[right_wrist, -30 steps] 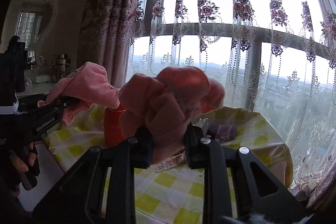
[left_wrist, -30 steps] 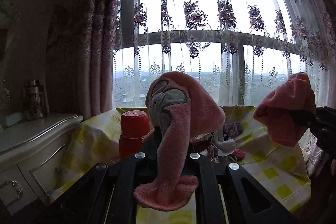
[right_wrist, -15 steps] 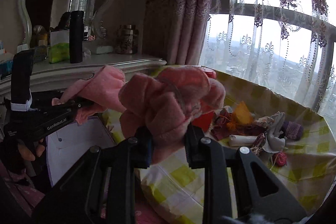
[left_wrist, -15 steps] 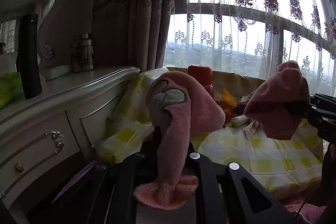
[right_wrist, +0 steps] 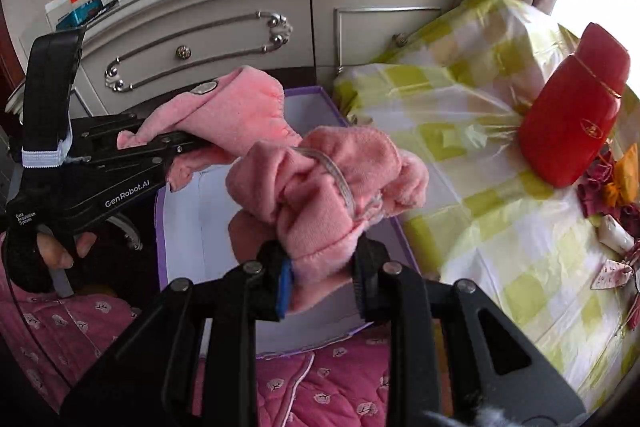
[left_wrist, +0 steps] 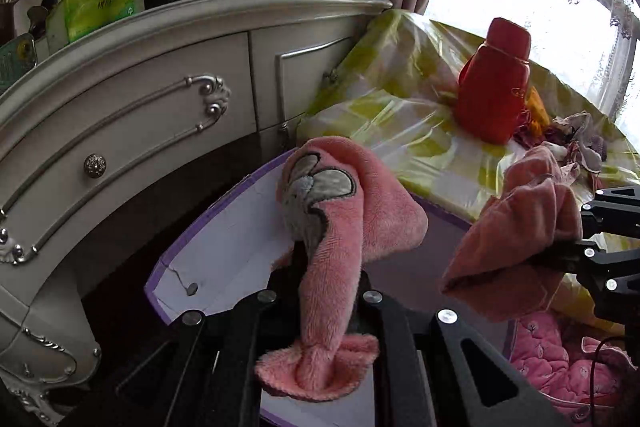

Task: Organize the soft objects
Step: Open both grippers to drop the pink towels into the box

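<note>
Left tongs (left_wrist: 326, 301) and right tongs (right_wrist: 320, 277) each pinch pink cloth above the purple-rimmed box (left_wrist: 208, 227).

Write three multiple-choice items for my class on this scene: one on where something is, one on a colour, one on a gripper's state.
1. Where does the red bottle stand?
A. on the checked tablecloth
B. on the dresser
C. in the purple box

2. What colour is the rim of the open box?
A. green
B. purple
C. black

3. What is the right gripper doing?
A. hanging open
B. gripping the bottle
C. clamping a pink soft item

Key: 1 A, the bottle's base rests on the yellow-checked cloth; 2 B, a purple edge frames its white inside; 3 C, pink plush is pinched between its fingers.
</note>
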A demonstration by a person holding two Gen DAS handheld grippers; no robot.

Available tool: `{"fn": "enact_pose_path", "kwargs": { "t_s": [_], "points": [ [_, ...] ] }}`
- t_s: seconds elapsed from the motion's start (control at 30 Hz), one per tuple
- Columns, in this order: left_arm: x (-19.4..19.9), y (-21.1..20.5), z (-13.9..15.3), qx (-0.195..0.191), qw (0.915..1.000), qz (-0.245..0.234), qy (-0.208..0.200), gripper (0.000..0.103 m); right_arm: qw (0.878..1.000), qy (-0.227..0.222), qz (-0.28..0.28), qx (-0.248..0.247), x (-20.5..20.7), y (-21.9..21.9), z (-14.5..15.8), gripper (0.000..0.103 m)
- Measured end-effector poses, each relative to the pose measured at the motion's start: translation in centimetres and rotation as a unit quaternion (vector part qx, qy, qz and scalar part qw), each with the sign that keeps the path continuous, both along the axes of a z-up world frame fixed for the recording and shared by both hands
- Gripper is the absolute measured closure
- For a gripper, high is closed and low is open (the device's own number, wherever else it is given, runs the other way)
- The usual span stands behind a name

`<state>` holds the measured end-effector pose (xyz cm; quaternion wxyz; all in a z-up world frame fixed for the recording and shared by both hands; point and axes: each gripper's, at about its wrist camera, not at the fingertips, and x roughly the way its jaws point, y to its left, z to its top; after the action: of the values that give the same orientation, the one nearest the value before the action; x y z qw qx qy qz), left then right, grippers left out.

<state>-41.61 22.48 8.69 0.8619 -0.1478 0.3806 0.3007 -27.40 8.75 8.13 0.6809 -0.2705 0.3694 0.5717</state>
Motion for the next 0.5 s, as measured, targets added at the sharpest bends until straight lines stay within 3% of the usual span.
{"fn": "enact_pose_path", "kwargs": {
  "t_s": [0.1, 0.13, 0.2, 0.27, 0.37, 0.43, 0.5],
  "points": [
    [-0.2, 1.7, -1.8, -0.032, 0.9977, 0.039, 0.044, 0.076, 0.998, 0.047, 0.007, -0.031, 0.1, 1.3, -1.9, 0.069],
    [-0.3, 2.3, -2.4, -0.033, 0.9960, 0.059, 0.059, 0.071, 0.997, 0.064, 0.007, -0.037, 0.1, 1.4, -2.3, 0.063],
    [-0.7, 3.0, -3.1, -0.022, 0.9905, 0.109, 0.081, 0.051, 0.996, 0.088, 0.003, -0.031, 0.7, 1.3, -2.5, 0.051],
    [-0.8, 3.4, -3.0, -0.021, 0.9876, 0.134, 0.079, 0.042, 0.995, 0.101, -0.006, -0.010, 1.6, 0.3, -2.1, 0.039],
    [0.7, 2.6, -1.9, -0.007, 0.9919, 0.110, 0.063, 0.039, 0.992, 0.118, -0.042, 0.023, 4.0, -1.8, -1.0, 0.033],
    [3.4, 1.2, -0.9, 0.013, 0.9962, 0.065, 0.056, 0.037, 0.989, 0.111, -0.084, 0.044, 6.2, -3.9, -0.4, 0.032],
    [6.6, -1.0, 0.6, 0.020, 0.9989, 0.005, 0.041, 0.029, 0.983, 0.105, -0.140, 0.060, 9.0, -7.1, -0.2, 0.030]
  ]
}}
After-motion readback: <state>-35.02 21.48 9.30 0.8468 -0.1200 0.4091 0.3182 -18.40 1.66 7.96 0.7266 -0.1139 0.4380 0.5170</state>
